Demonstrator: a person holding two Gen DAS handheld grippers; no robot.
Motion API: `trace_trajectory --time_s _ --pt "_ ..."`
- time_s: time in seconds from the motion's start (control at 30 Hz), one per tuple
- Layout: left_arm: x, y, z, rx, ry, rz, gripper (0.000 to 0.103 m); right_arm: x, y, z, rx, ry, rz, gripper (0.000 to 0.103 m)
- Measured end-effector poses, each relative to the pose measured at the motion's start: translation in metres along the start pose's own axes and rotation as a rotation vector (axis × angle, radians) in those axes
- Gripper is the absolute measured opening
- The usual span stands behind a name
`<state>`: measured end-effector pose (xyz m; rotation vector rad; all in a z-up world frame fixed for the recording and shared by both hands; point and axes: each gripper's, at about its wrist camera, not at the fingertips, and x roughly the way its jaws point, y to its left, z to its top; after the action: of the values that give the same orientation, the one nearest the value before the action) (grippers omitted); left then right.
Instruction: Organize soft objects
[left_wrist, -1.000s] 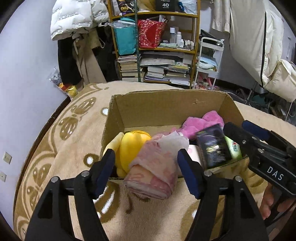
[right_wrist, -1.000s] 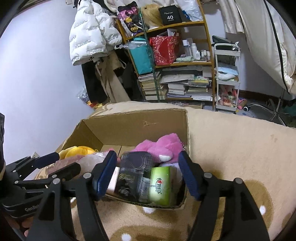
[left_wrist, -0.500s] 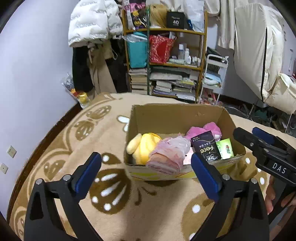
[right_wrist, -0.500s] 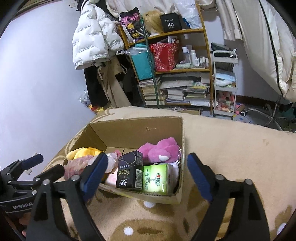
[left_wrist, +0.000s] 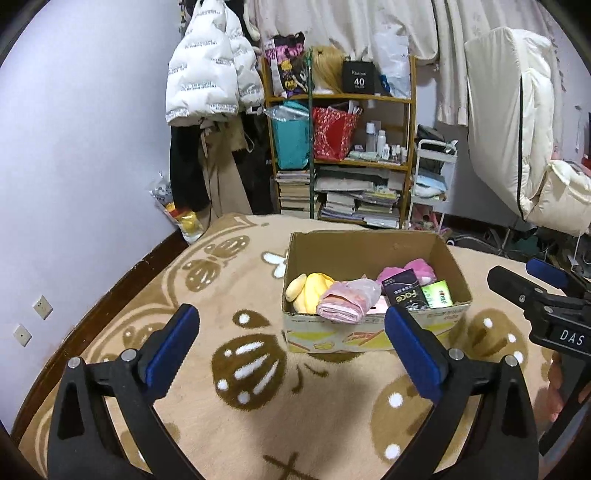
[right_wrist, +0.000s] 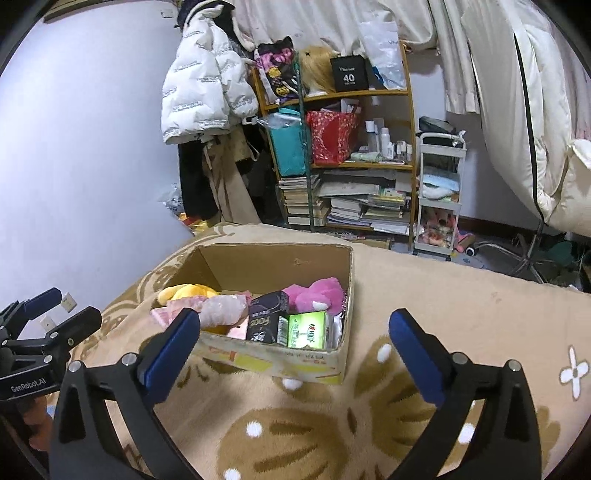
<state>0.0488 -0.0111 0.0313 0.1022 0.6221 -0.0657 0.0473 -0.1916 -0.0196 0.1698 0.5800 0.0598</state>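
A cardboard box (left_wrist: 373, 334) (right_wrist: 280, 360) stands on the beige patterned blanket. It holds a yellow plush (left_wrist: 310, 291) (right_wrist: 184, 291), a pink roll in a plastic bag (left_wrist: 347, 301) (right_wrist: 221, 310), a black tissue pack (left_wrist: 404, 293) (right_wrist: 266, 321), a green tissue pack (left_wrist: 437, 293) (right_wrist: 306, 328) and a pink plush (left_wrist: 417, 267) (right_wrist: 314, 293). My left gripper (left_wrist: 291, 317) hangs back in front of the box, its jaws opening wide with nothing between them. My right gripper (right_wrist: 294, 318) is also drawn back from the box, jaws opening and empty.
A wooden shelf (left_wrist: 343, 158) with books and bags stands behind the box, a white cart (right_wrist: 439, 199) to its right. A white jacket (left_wrist: 207, 74) hangs on the left. White bedding (left_wrist: 517, 129) is stacked at the right. The blanket (left_wrist: 258, 424) spreads around the box.
Both grippers let go of what they held in the box, the left of the pink roll and the right of the tissue packs. Both opened wide and pulled back and up.
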Motion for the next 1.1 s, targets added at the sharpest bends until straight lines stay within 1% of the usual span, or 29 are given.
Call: trace_trajectory --time_s 0.2,0.43,0.6,0.77,0.87,1.1 --pt "-0.024 0.004 -0.004 -0.006 -0.033 0.01 0.1 -0.025 0.012 0.0 -0.041 -0.035 0.007 0.103" --pt "-0.044 0.009 -0.015 -0.003 -0.053 0.006 0.1 -0.05 0.012 -0.014 -0.047 -0.053 -0.016 0.103" --pt "-0.048 0.007 -0.021 0.019 -0.059 0.015 0.101 -0.064 0.008 -0.019 -0.033 -0.068 -0.023 0.103" --pt "-0.046 0.006 -0.024 0.028 -0.057 0.007 0.101 -0.07 0.004 -0.022 -0.021 -0.081 -0.038 0.103" --pt "-0.041 0.005 -0.024 0.036 -0.044 -0.003 0.101 -0.069 0.0 -0.023 -0.012 -0.09 -0.051 0.103" --pt "-0.028 0.005 -0.025 0.042 -0.024 -0.023 0.101 -0.06 -0.005 -0.023 -0.002 -0.078 -0.064 0.103"
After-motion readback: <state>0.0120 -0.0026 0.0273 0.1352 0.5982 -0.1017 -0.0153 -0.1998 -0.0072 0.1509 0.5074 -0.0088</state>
